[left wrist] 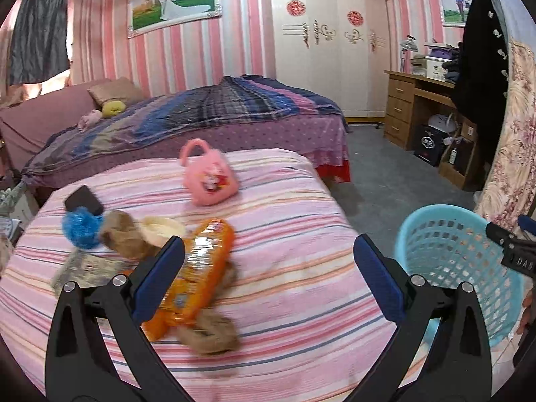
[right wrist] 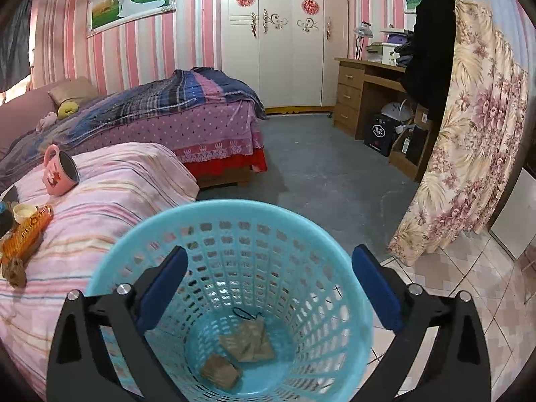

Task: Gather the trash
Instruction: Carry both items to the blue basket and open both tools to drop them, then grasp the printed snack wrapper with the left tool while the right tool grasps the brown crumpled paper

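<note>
- The trash lies on the bed with the pink striped cover (left wrist: 284,268): an orange snack wrapper (left wrist: 197,268), a crumpled brown paper (left wrist: 211,335) just under its near end, and another brown paper ball (left wrist: 124,238) beside a cream lid (left wrist: 164,229).
- Two crumpled brown papers (right wrist: 248,341) already lie at the bottom of the blue basket (right wrist: 301,234), so I judge the collecting is partly done.
- The basket stands on the floor just beside the bed edge, probably so that each piece has only a short way to travel.
- The right gripper (right wrist: 268,281) hangs over the mouth of the basket with its jaws spread wide and nothing between them; this position fits a drop into the basket.
- The left gripper (left wrist: 268,268) is also spread wide and empty. It points down at the bed, with the orange wrapper touching or just behind its left finger, so I think the wrapper is the next piece.
- A pink cup (left wrist: 209,176), a blue pompom (left wrist: 82,229) and a dark flat thing (left wrist: 83,199) also lie on the bed; whether they count as trash I cannot tell.
</note>
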Demonstrator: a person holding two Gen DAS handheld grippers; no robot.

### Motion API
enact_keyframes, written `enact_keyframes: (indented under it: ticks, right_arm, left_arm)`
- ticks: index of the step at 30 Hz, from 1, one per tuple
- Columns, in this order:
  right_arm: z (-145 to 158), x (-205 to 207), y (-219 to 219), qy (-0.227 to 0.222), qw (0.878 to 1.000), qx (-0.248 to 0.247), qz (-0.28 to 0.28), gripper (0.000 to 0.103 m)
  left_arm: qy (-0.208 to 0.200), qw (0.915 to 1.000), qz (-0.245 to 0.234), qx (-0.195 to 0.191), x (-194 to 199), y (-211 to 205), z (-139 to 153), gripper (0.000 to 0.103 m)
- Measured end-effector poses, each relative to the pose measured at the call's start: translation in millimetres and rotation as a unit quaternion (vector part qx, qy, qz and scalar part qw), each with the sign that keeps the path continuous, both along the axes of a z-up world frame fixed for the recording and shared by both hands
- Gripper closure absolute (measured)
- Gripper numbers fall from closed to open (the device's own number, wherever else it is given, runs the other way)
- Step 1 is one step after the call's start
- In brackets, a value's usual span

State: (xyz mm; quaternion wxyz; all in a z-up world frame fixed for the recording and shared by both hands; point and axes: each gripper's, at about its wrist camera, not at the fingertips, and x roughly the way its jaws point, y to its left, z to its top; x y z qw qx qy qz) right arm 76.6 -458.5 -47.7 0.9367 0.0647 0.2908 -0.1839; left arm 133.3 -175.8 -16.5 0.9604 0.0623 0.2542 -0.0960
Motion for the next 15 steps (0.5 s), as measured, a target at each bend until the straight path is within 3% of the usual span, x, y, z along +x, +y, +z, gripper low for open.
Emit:
enact_keyframes:
  ticks: [7, 15]
  right_arm:
    - [14.2, 11.5, 42.6, -0.02, 1.0, 0.0, 0.022, 0.006]
    - [19.4, 29.8, 94.7, -0.022, 0.997, 0.011, 0.071, 0.006]
  left_arm:
    - [-0.006, 0.999, 0.042, 0.012, 3.9, 71.2, 9.7, 0.005]
    - [-0.005, 0.9942, 0.1, 0.039, 3.3, 149.4, -2.9, 0.005]
